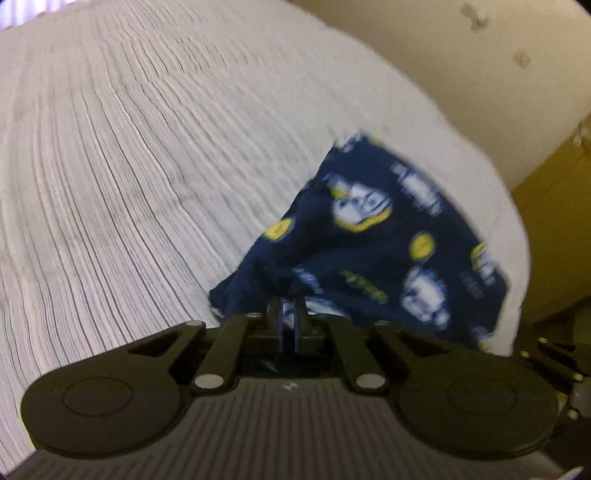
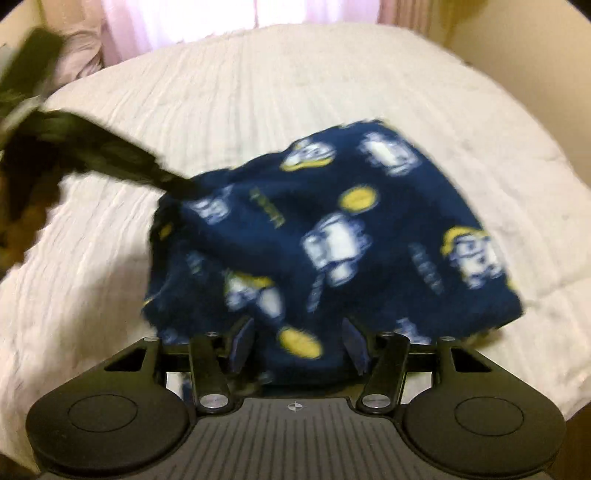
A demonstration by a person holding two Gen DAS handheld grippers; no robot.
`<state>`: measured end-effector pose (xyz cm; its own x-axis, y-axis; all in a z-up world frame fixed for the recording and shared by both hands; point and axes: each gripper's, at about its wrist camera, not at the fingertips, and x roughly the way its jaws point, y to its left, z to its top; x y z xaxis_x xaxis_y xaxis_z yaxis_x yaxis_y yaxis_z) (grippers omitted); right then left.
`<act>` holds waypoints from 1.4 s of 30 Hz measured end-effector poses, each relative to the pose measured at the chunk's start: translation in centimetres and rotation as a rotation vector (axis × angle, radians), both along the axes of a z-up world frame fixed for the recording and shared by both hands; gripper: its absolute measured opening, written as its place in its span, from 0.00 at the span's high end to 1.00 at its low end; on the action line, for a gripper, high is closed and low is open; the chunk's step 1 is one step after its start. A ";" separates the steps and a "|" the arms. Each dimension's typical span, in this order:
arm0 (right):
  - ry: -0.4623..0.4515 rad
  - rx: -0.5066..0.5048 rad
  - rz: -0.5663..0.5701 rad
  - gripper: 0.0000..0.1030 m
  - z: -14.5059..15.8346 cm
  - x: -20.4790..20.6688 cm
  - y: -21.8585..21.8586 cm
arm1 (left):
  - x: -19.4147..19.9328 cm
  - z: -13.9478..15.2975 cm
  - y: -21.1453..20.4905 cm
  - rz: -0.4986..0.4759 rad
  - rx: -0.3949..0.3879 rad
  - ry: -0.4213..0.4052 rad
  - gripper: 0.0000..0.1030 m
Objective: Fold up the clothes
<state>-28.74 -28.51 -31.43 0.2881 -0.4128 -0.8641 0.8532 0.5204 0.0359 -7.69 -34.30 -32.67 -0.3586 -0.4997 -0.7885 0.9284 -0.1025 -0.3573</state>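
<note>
Your left gripper [image 1: 288, 295] clenched on fuzzy navy printed fleece [image 2: 332, 229], your right gripper [image 2: 299, 343] spread open, fleece bunched between its pads, ribbed white bedspread [image 2: 258, 81] beneath.

White ribbed bedspread [image 2: 258, 92] covers bed; navy printed fleece garment [image 2: 351, 229] lies on it.

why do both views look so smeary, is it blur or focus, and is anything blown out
Left wrist view: motion blur smears the navy printed garment and the striped bedspread, while the left gripper, shut on the cloth, stays sharp. Right wrist view: the garment's print is smeared, the left gripper is a dark streak, the right gripper is crisp, and the window curtain is washed out. Both views bow at the edges.
</note>
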 end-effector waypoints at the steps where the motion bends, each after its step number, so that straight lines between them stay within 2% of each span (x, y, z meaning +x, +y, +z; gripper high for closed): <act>1: 0.015 0.014 -0.002 0.44 -0.4 -0.2 -0.1 | -0.4 0.0 0.5 -0.001 0.008 0.000 0.97; 2: 0.040 0.058 0.007 0.44 -1.4 -0.3 -0.5 | -0.9 -0.2 1.0 -0.003 0.018 -0.002 0.96; 4: 0.059 0.117 0.013 0.44 -2.4 -0.7 -0.6 | -2.4 -1.2 1.8 -0.005 0.070 -0.078 0.96; 5: 0.039 0.126 0.017 0.44 -1.9 -1.0 -0.9 | -2.9 -1.4 2.2 0.030 0.095 -0.109 0.96; 8: -0.021 0.125 0.033 0.44 0.8 -2.2 -1.4 | -3.0 0.1 3.7 0.173 0.124 -0.090 0.95; 10: -0.008 0.131 0.044 0.44 2.2 -3.0 -1.3 | -3.1 1.5 4.9 0.245 0.167 -0.110 0.93; 15: 0.010 0.169 0.052 0.44 4.8 -7.2 -0.2 | -5.7 4.9 8.6 0.355 0.190 -0.168 0.78; 21: -0.018 0.159 0.067 0.44 7.3 -12.1 1.8 | -11.2 8.2 13.5 0.494 0.232 -0.132 0.67; 23: -0.048 0.133 0.072 0.44 8.7 -13.7 2.5 | -13.4 9.5 15.3 0.514 0.220 -0.098 0.66; 26: -0.093 0.114 0.077 0.44 10.6 -15.8 3.1 | -15.9 11.5 17.5 0.535 0.185 -0.099 0.60; 28: -0.115 0.111 0.077 0.44 11.5 -16.8 3.4 | -17.3 12.9 19.0 0.547 0.159 -0.106 0.59; 33: -0.103 0.113 0.092 0.44 12.7 -18.7 4.0 | -19.5 15.1 21.4 0.593 0.126 -0.142 0.54; 38: -0.066 0.146 0.105 0.44 13.5 -19.7 4.9 | -21.1 16.6 23.1 0.603 0.143 -0.193 0.49; 42: -0.035 0.156 0.118 0.44 13.6 -19.6 5.8 | -21.8 16.7 23.5 0.590 0.164 -0.225 0.45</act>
